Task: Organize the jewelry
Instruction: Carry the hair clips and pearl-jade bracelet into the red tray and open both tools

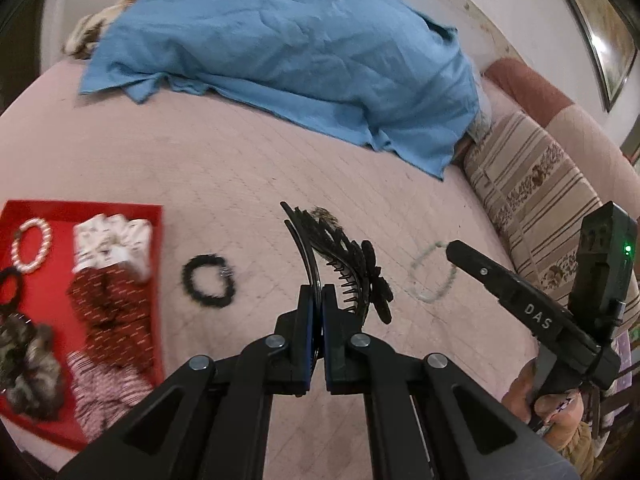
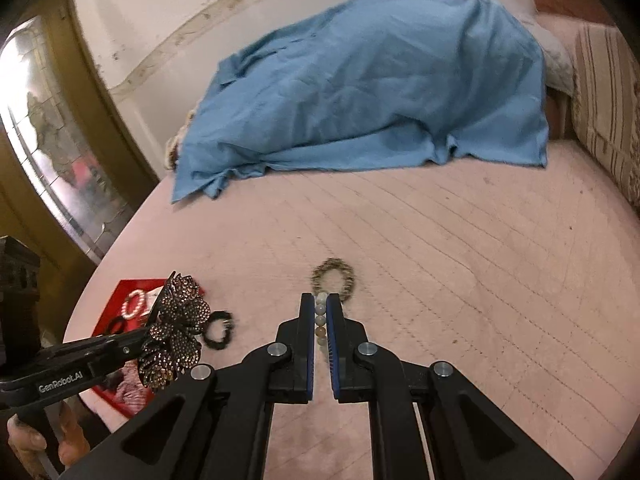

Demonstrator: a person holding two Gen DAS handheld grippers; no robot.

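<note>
My left gripper (image 1: 318, 294) is shut on a black flower hair clip (image 1: 348, 268), held above the pink bed. From the right wrist view the same clip (image 2: 176, 328) shows its rhinestone flowers at the tip of the left gripper (image 2: 140, 340). My right gripper (image 2: 320, 302) is shut on a pale bead bracelet (image 2: 320, 318), which hangs as a loop (image 1: 430, 276) from the right gripper (image 1: 452, 248) in the left wrist view. A red tray (image 1: 154, 216) at the left holds a pearl bracelet (image 1: 32, 246) and several scrunchies.
A black bead bracelet (image 1: 208, 280) lies on the bed beside the tray. A brownish ring-shaped bracelet (image 2: 334, 280) lies just beyond my right fingers. A blue cloth (image 1: 280, 52) covers the far part of the bed, and a striped cushion (image 1: 532, 200) lies along the right side.
</note>
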